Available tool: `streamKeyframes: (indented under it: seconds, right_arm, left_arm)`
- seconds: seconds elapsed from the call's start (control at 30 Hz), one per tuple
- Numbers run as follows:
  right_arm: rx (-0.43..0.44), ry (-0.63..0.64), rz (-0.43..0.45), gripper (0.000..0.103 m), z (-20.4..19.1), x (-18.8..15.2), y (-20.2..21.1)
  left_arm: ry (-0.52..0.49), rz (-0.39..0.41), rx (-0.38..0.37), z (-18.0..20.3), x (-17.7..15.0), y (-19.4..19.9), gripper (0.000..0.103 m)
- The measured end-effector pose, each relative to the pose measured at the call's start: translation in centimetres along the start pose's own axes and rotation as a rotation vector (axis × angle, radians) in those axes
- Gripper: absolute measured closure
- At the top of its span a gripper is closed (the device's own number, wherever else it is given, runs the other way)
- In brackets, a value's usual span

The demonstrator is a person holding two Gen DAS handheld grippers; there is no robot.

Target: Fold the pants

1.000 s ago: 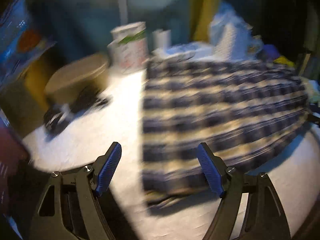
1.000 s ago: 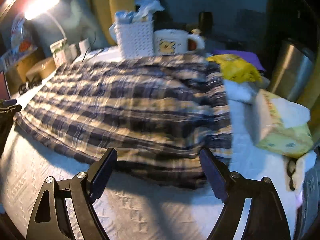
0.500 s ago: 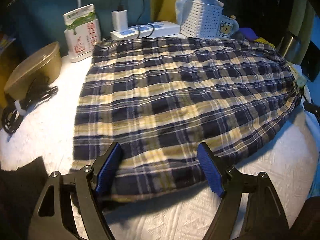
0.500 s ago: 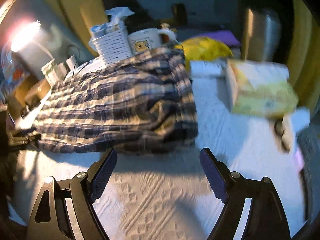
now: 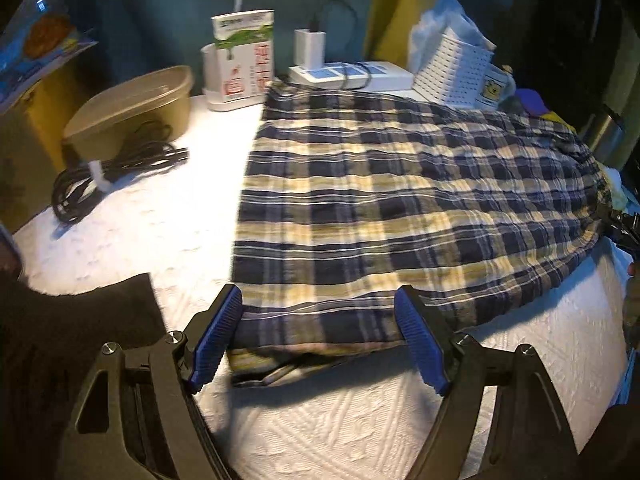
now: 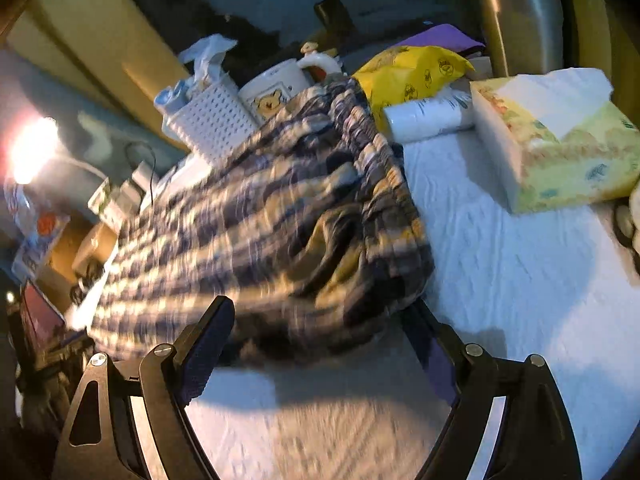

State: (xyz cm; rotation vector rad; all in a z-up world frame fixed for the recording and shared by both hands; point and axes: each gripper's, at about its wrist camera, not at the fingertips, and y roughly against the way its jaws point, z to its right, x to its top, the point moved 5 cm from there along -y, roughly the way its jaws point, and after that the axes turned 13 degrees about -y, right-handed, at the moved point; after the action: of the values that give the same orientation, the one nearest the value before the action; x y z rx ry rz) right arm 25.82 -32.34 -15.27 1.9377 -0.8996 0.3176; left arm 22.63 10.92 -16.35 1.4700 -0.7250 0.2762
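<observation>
A white quilted bench [image 5: 152, 224] carries the plaid pants [image 5: 400, 208], spread flat. The left claw [image 5: 318, 338] gapes wide over their near hem, holding nothing; the right claw [image 6: 320, 354] gapes empty at the waistband end.

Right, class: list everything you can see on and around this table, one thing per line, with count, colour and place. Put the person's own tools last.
pants: one, navy and cream plaid, spread over the middle of the table
tablecloth: one, white, textured, under everything
tub: one, tan, lidded, far left
cable: one bundle, black, in front of the tub
carton: one, white and green, at the back
power strip: one, white, charger plugged in, at the back
basket: one, white, perforated, back right
mug: one, white, bear picture, beside the basket
yellow bag: one, behind the waistband
tissue box: one, yellow-green, right
left hand-held gripper: black, blue pads, open at the near hem
right hand-held gripper: black, open at the waistband corner
</observation>
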Motion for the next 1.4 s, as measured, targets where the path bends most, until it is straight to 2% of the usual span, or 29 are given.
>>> streamKeyframes:
  seconds: [0.07, 0.13, 0.17, 0.2, 0.23, 0.27, 0.37, 0.5, 0.67, 0.87, 1.2, 1.4]
  right_arm:
    - [0.043, -0.031, 0.029, 0.015, 0.2, 1.0, -0.7]
    - [0.066, -0.068, 0.036, 0.020, 0.3, 1.9, -1.2]
    - [0.067, -0.071, 0.033, 0.035, 0.4, 2.2, -1.5]
    - [0.063, -0.075, 0.026, 0.056, 0.4, 2.5, -1.8]
    - [0.074, -0.089, 0.010, 0.065, 0.6, 2.6, -2.3]
    - [0.105, -0.103, -0.010, 0.081, 0.6, 2.7, -2.7]
    - [0.133, -0.112, -0.020, 0.089, 0.4, 2.7, -2.9]
    - [0.134, -0.063, 0.045, 0.092, -0.4, 3.8, -0.8]
    - [0.080, 0.043, 0.132, 0.092, -1.9, 6.2, 2.7]
    - [0.076, 0.109, 0.185, 0.093, -4.6, 7.6, 4.9]
    - [0.157, 0.308, 0.197, 0.093, -16.3, 5.4, 3.8]
    - [0.193, 0.421, 0.125, 0.093, -23.9, 1.7, -0.1]
  left_arm:
    - [0.018, -0.004, 0.007, -0.3, 0.0, 0.1, 0.024]
    - [0.031, -0.010, 0.012, -0.5, 0.0, 0.2, 0.024]
    - [0.034, -0.012, 0.013, -0.5, 0.0, 0.2, 0.024]
    - [0.033, -0.013, 0.014, -0.5, 0.1, 0.3, 0.024]
    - [0.030, -0.013, 0.015, -0.4, 0.1, 0.3, 0.024]
    - [0.025, -0.013, 0.018, -0.3, 0.3, 0.4, 0.024]
    - [0.019, -0.007, 0.020, -0.1, 0.7, 0.7, 0.024]
    - [-0.001, 0.008, 0.018, 0.1, 1.4, 1.3, 0.024]
    - [-0.018, 0.041, -0.003, 0.2, 1.9, 1.9, 0.024]
    - [0.027, 0.075, -0.029, -0.2, 2.2, 1.4, 0.024]
    - [0.015, 0.173, -0.055, -1.5, 3.4, 3.0, 0.024]
    - [0.051, 0.197, -0.073, -3.3, 2.2, 3.6, 0.024]
